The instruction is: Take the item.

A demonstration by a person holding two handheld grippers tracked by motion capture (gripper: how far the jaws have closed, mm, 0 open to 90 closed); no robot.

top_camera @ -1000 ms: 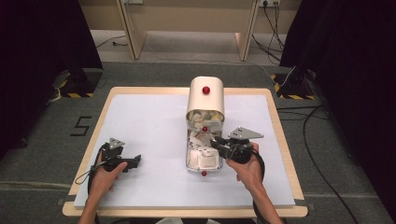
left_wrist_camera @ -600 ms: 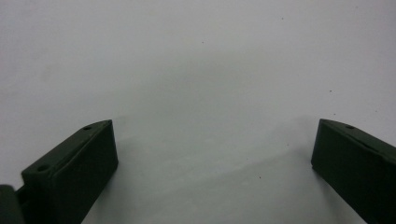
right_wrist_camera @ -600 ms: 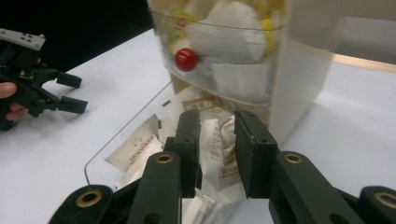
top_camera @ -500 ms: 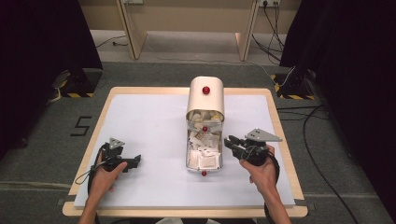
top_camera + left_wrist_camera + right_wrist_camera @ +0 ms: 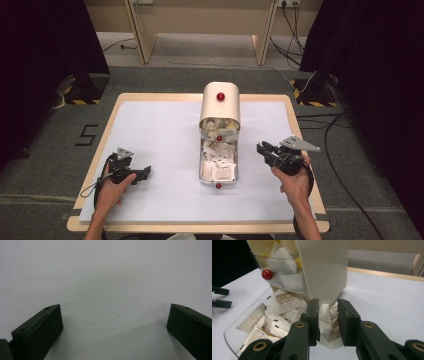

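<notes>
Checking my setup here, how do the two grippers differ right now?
The right gripper is shut on a paper packet; the left gripper stands wide open with nothing between its jaws. The right sits beside the packet dispenser; the left rests apart from it on the white table. Both are black and hand-held.

a pale mat [image 5: 160,125] covers the wooden table [image 5: 150,96], with grey carpet [image 5: 45,150] around it.
</notes>
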